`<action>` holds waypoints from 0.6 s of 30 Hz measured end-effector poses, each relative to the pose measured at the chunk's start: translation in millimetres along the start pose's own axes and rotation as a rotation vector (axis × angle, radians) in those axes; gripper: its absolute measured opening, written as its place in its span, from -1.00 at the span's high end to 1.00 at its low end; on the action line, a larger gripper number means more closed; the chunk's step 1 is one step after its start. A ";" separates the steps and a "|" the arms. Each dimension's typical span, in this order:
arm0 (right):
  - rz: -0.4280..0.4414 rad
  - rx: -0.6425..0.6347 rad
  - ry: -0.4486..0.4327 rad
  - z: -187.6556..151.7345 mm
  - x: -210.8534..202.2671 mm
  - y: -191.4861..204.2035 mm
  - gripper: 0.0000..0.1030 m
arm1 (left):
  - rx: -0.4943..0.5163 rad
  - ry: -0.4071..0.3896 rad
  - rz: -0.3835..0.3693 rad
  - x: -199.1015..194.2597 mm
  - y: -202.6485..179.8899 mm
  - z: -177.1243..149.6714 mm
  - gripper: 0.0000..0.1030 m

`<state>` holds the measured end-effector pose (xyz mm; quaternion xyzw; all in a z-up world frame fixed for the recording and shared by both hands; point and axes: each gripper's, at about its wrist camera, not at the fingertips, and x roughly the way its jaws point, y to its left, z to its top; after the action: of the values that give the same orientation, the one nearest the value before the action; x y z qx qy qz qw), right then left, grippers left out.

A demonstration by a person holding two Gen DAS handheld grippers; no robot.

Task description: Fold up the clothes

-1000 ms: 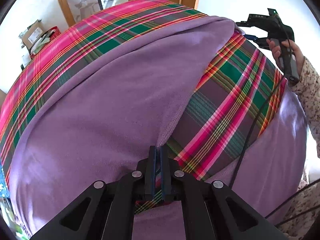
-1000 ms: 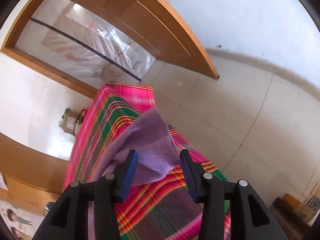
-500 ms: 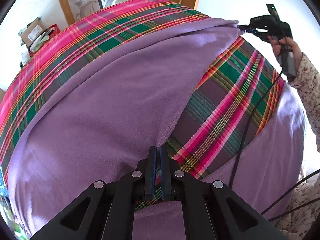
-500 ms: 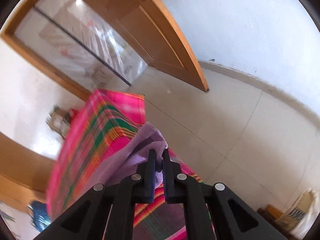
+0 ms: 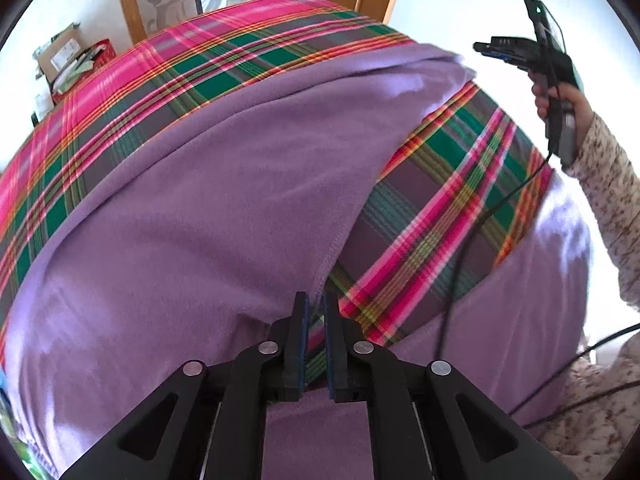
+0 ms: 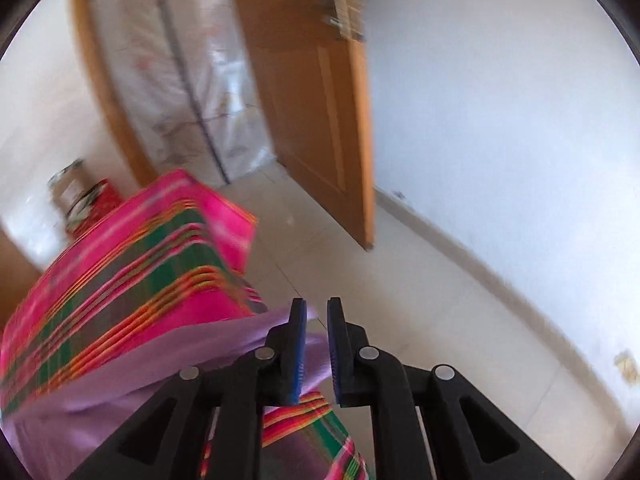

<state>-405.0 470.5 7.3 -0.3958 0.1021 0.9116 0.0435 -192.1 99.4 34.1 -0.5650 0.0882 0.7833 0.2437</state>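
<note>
Left gripper [image 5: 315,320] and right gripper [image 6: 316,332]: fingers opening, gaps narrow, both empty. Purple garment [image 5: 224,200] released on plaid-covered desk [image 5: 248,40]; lift clear before smoothing.

Room in a home, open wooden door [image 6: 316,92] in a wooden frame, white walls, pale tiled floor [image 6: 420,300], worktop under a bright plaid cloth [image 5: 248,48], cardboard box [image 5: 60,54] of odds and ends by the wall

The purple garment [image 5: 208,216] looks like soft matt fleece; beneath it, the plaid cloth [image 5: 432,216] is woven; the door [image 6: 312,92] is smooth wood.
</note>
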 end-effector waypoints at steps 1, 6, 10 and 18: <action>0.042 -0.025 0.001 -1.5 -5.4 7.7 0.78 | -0.008 -0.005 0.001 -3.2 1.8 -0.4 0.80; 0.270 -0.219 0.091 -17.3 -18.2 66.3 0.78 | -0.043 -0.049 0.023 -19.3 17.5 3.3 0.78; 0.362 -0.341 0.174 -35.8 -12.9 108.2 0.78 | -0.104 -0.078 0.036 -21.2 45.2 19.3 0.78; 0.261 -0.436 0.203 -50.8 1.4 122.2 0.78 | -0.168 -0.030 0.053 11.8 81.4 51.1 0.78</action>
<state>-389.3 340.1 -9.0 -0.4686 -0.0425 0.8657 -0.1709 -277.2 53.4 29.7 -0.5694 0.0334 0.8023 0.1760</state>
